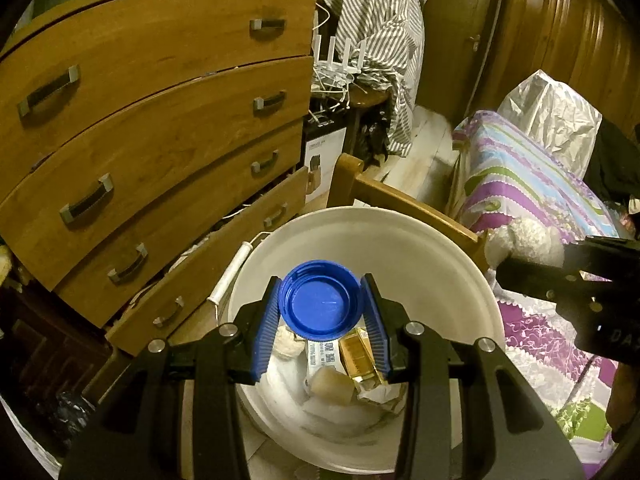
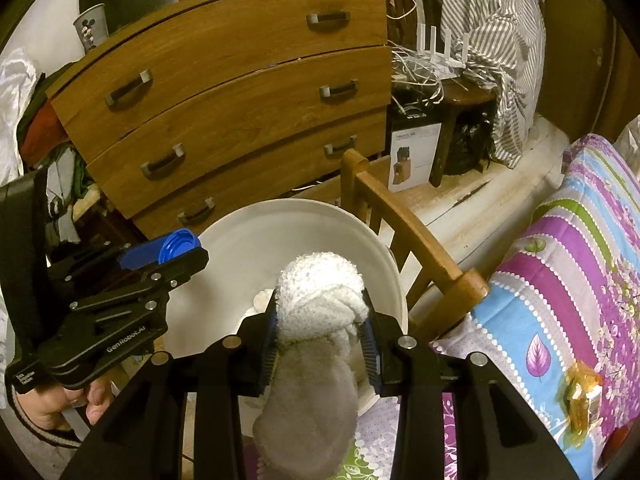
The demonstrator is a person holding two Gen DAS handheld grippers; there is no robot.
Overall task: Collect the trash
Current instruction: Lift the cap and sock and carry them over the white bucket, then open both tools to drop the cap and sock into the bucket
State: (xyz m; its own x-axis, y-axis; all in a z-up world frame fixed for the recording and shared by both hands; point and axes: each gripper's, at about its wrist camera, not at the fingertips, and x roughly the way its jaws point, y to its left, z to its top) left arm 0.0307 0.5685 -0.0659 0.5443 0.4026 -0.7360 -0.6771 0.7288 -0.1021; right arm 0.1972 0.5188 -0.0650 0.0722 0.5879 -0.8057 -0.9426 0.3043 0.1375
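My left gripper [image 1: 322, 306] is shut on a blue plastic lid [image 1: 320, 300], held hollow side up over a white bucket [image 1: 400, 240]. Down in the bucket lie a gold-coloured box [image 1: 362, 356], a printed white wrapper [image 1: 320, 354] and crumpled white paper. My right gripper [image 2: 320, 320] is shut on a knotted white fluffy sock [image 2: 320, 292], which hangs over the near right rim of the bucket [image 2: 288, 232]. In the right wrist view the left gripper [image 2: 180, 254] with the blue lid [image 2: 176, 246] reaches in from the left, a hand [image 2: 60, 404] on its grip.
A wooden chest of drawers [image 1: 160, 120] stands behind the bucket, its lowest drawer ajar. A wooden chair back [image 2: 400, 224] is right of the bucket. A flowered bedcover [image 2: 560, 260] fills the right, with an orange wrapper [image 2: 582, 400] on it. Striped cloth and cables lie at the back.
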